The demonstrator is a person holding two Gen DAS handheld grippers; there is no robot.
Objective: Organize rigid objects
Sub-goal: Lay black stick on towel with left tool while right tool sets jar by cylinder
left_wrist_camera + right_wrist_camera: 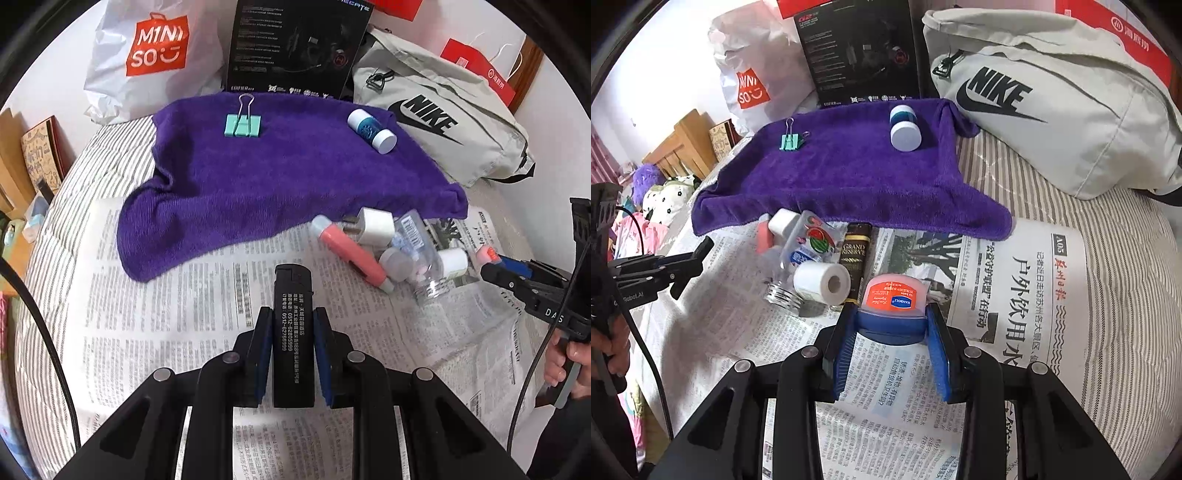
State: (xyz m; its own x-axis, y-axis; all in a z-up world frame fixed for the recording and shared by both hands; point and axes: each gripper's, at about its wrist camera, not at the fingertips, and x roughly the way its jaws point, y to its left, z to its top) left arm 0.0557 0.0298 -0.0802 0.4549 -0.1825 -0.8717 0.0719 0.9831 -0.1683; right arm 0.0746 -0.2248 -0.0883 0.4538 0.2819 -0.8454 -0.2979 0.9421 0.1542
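On the newspaper: my two grippers work over a spread newspaper point(192, 302) laid on a striped bed.
Left gripper: my left gripper point(292, 325) is closed tight on a black lighter point(293, 332), which stands lengthwise between the blue pads, its top pointing to 12 o'clock.
Right gripper: my right gripper point(892, 314) is clamped on a small balm tin point(894, 301) with an orange label, held at the fingertips.
Towel: a purple towel point(266, 177) lies at 12 o'clock, beyond the newspaper.
On the towel: a green binder clip point(242, 124) sits at 11 o'clock and a blue and white bottle point(372, 130) lies on its side at 1 o'clock, well apart.
Pile: at 2 o'clock of my left gripper, a pink tube point(351, 254), a white charger point(375, 226), a clear bottle point(421, 254) and a white tape roll point(822, 282) lie touching one another on the newspaper.
Behind: a grey bag point(1071, 122) and a black box point(860, 55).
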